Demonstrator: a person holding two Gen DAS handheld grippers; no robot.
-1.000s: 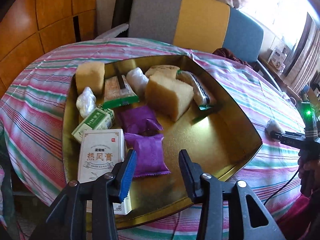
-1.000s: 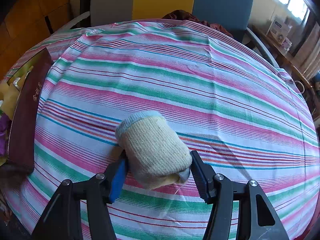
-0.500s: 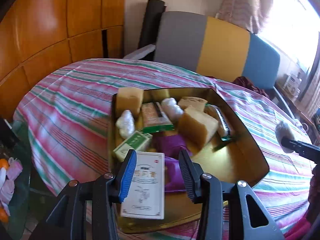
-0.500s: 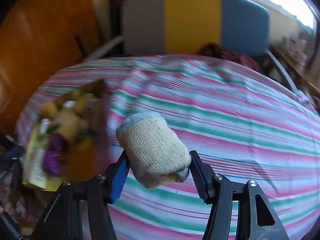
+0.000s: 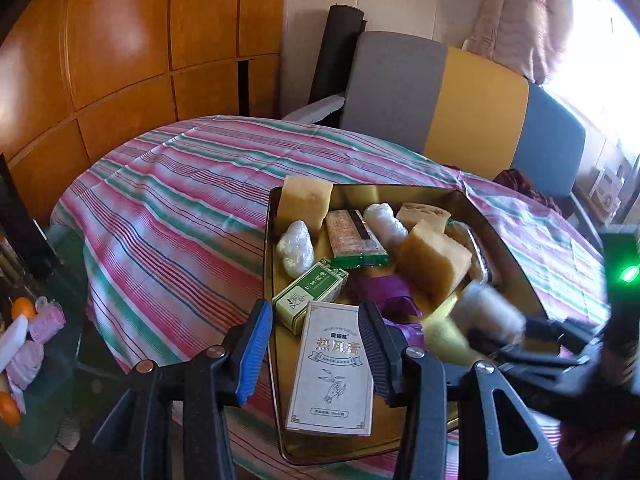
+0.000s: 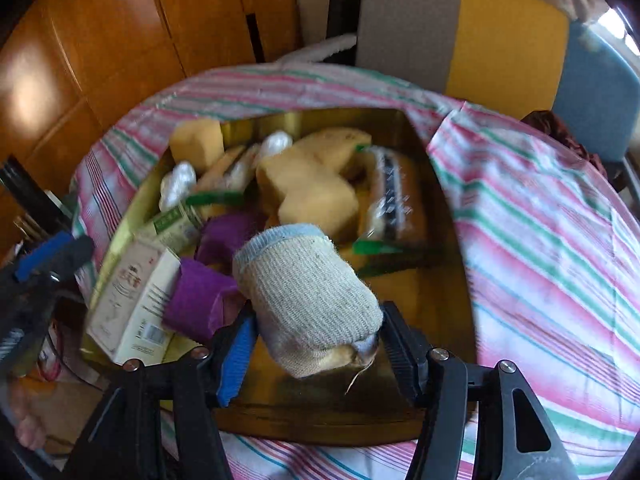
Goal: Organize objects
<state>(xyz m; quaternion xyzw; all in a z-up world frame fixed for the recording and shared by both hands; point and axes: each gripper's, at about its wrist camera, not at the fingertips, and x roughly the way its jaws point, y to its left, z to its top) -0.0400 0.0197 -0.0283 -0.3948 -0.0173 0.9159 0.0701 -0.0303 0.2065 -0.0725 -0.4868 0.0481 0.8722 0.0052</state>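
Note:
A gold tray (image 5: pixel 400 192) on the striped table holds yellow sponges (image 5: pixel 432 264), purple packets (image 5: pixel 384 288), a green box (image 5: pixel 310 292), a white box (image 5: pixel 332 364) and wrapped snacks. My left gripper (image 5: pixel 314 352) hovers over the tray's near left corner. Its jaws are opening, and its pads touch nothing; the white box lies below them. My right gripper (image 6: pixel 316 354) holds a rolled grey sock (image 6: pixel 308 300) above the tray's (image 6: pixel 320 114) bare near part. Its jaws are opening, with both pads still against the sock. The sock (image 5: pixel 486 310) shows blurred in the left wrist view.
A striped cloth (image 5: pixel 180 208) covers the round table. A grey, yellow and blue chair (image 5: pixel 440 96) stands behind it, wooden wall panels (image 5: pixel 120 60) to the left. A low surface with fruit (image 5: pixel 24 340) sits beside the table's left edge.
My right gripper carried the sock from the bare cloth over to the tray. My left gripper drew back from the tray, and its jaws stand slightly wider.

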